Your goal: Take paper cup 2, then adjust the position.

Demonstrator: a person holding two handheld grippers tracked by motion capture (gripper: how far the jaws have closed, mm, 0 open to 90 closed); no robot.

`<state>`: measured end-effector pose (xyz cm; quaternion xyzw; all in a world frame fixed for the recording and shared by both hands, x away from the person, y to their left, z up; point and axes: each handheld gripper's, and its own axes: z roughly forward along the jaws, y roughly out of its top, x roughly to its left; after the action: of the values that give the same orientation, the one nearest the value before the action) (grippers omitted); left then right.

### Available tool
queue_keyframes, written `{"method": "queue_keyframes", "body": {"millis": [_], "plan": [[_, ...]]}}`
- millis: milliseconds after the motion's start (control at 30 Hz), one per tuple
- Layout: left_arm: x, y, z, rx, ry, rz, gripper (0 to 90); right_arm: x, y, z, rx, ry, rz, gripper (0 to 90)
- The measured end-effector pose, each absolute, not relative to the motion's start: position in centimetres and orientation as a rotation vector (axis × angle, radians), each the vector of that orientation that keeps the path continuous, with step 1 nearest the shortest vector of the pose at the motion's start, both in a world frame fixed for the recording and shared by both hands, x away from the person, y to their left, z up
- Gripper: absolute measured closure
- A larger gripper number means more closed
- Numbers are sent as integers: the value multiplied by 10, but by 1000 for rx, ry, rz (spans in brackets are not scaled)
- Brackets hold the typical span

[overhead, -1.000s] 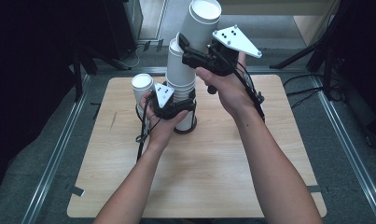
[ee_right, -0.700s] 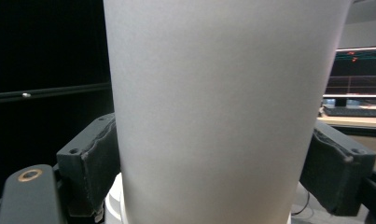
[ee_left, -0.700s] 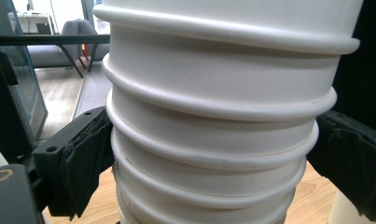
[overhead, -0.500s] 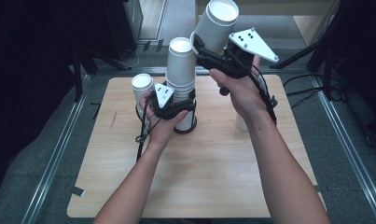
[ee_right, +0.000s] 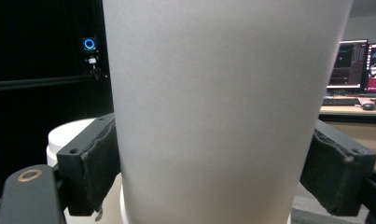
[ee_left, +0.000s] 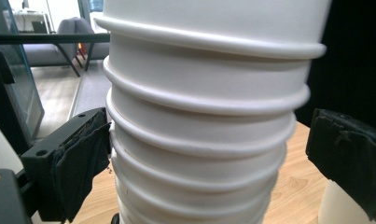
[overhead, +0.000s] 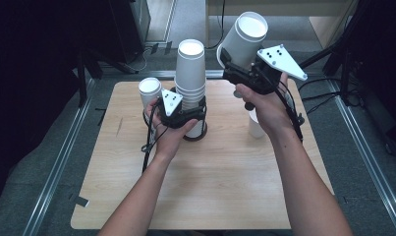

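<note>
Two grippers work above a pale wooden tabletop (overhead: pixel 225 187) on grey flooring: left gripper (overhead: pixel 185 117), jaws just opening, flanks the white paper-cup stack (overhead: pixel 190 73); right gripper (overhead: pixel 235 73) clamps one white paper cup (overhead: pixel 242 42) aloft.

Your tabletop (overhead: pixel 225 196) fills lower centre of high view. Cup stack (overhead: pixel 191 78) stands upper centre on tabletop, your left gripper (overhead: pixel 188 117) around its base, jaws either side, just opened wider, right pad off the stack. Single cup (overhead: pixel 149 91) upper left, just beside stack. Lifted cup (overhead: pixel 243 42) upper right, tilted, above tabletop, clamped in your right gripper (overhead: pixel 230 69). Another cup (overhead: pixel 256 125) stands right of centre, partly behind your right hand (overhead: pixel 267 105).
</note>
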<state>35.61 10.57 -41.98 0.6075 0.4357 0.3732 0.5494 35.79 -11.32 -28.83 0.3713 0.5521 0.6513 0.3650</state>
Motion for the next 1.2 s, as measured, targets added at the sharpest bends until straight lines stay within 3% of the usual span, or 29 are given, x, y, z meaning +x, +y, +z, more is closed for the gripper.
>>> {"method": "queue_keyframes", "body": {"millis": [400,1200], "plan": [[322,107,-424,1470,988,842,0,340,-124,-319,968,1424,1630,142],[248,126,-443,1539,968,774,0,284,-158,-417,1038,1491,1490,140]]}}
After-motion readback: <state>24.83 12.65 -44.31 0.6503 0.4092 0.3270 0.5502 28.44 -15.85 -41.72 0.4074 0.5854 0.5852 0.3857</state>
